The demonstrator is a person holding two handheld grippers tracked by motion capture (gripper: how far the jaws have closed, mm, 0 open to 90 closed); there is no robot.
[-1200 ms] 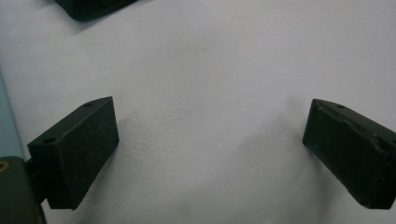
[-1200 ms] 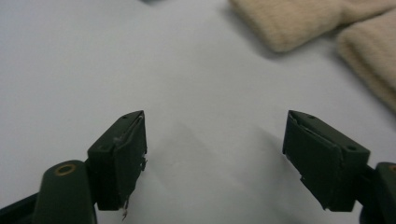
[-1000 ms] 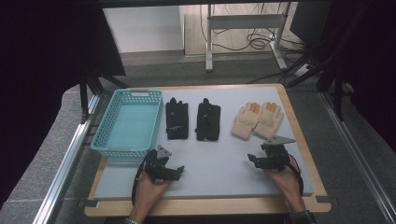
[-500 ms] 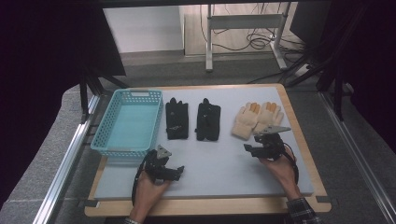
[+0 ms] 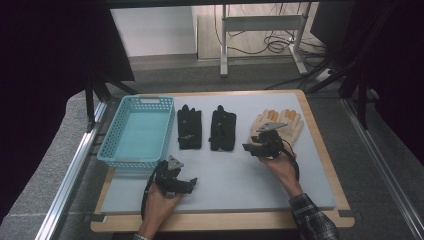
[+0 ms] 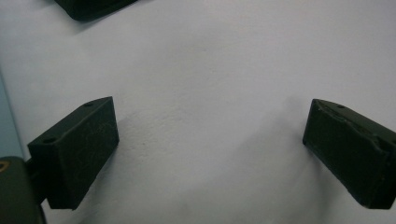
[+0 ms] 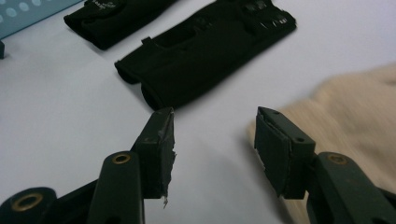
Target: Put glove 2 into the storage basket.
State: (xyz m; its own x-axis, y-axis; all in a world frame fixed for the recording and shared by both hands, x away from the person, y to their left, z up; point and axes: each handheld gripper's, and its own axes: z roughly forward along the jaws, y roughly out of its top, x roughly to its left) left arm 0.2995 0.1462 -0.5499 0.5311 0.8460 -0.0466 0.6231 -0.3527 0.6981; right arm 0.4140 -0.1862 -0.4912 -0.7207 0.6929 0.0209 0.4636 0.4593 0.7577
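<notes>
The right claw [image 5: 254,148] has travelled up the frame to the near edge of the cream knitted gloves [image 5: 280,122] at centre right, its jaws just narrowing, half spread, nothing between them yet. A grasp on that pair looks imminent; the left claw [image 5: 192,182] sits spread wide at lower centre on the pale grey surface [image 5: 235,180].

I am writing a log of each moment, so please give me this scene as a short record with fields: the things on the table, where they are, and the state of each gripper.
surface: pale mat on a wooden table
basket: light blue basket, at the mat's left, nothing seen inside
black gloves: pair of black gloves, flat, side by side, middle of the mat
tan gloves: pair of tan gloves, flat, at the right
left gripper: left gripper, jaws wide apart over bare mat, holding nothing
right gripper: right gripper, at the tan gloves' near edge, jaws just been closing, nothing between them yet
</notes>
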